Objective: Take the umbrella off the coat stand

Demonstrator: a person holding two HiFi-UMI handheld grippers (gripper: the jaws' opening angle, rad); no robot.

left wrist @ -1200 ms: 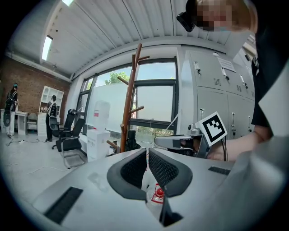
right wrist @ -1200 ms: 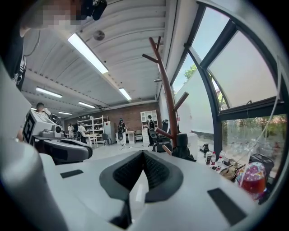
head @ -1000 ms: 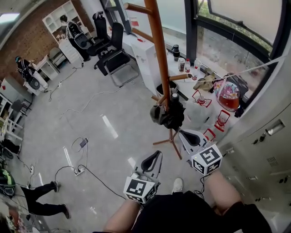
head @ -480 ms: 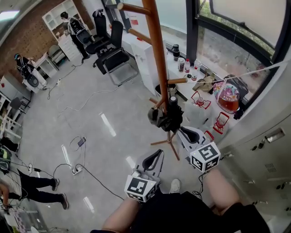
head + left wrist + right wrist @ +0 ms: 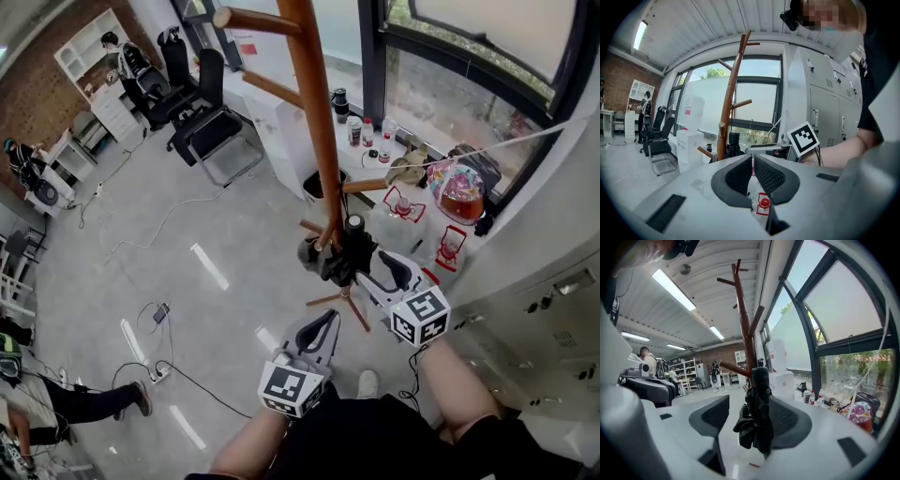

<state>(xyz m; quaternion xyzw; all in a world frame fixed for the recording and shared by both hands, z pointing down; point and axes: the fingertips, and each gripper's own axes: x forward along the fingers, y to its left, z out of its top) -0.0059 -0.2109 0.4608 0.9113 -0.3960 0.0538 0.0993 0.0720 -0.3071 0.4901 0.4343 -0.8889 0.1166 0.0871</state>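
A black folded umbrella [image 5: 342,251] hangs low on the brown wooden coat stand [image 5: 314,122], beside a short peg. My right gripper [image 5: 382,269] reaches it from the right; in the right gripper view the umbrella [image 5: 757,413] hangs between the opening jaws of the right gripper [image 5: 750,417], and the pads do not squeeze it. The left gripper [image 5: 317,330] hangs lower and nearer to me, apart from the stand. Its jaws are shut with nothing held [image 5: 753,171], and the stand [image 5: 729,103] rises beyond them.
Black office chairs [image 5: 211,131] and a white cabinet [image 5: 281,112] stand behind the coat stand. Bottles [image 5: 366,131], red-framed jugs [image 5: 403,202] and a colourful bag [image 5: 453,192] crowd the window side. Grey lockers [image 5: 553,300] line the right. Cables [image 5: 155,314] lie on the floor.
The right gripper has moved forward to the umbrella and its jaws have spread from shut to open around it. The left gripper has also edged forward.
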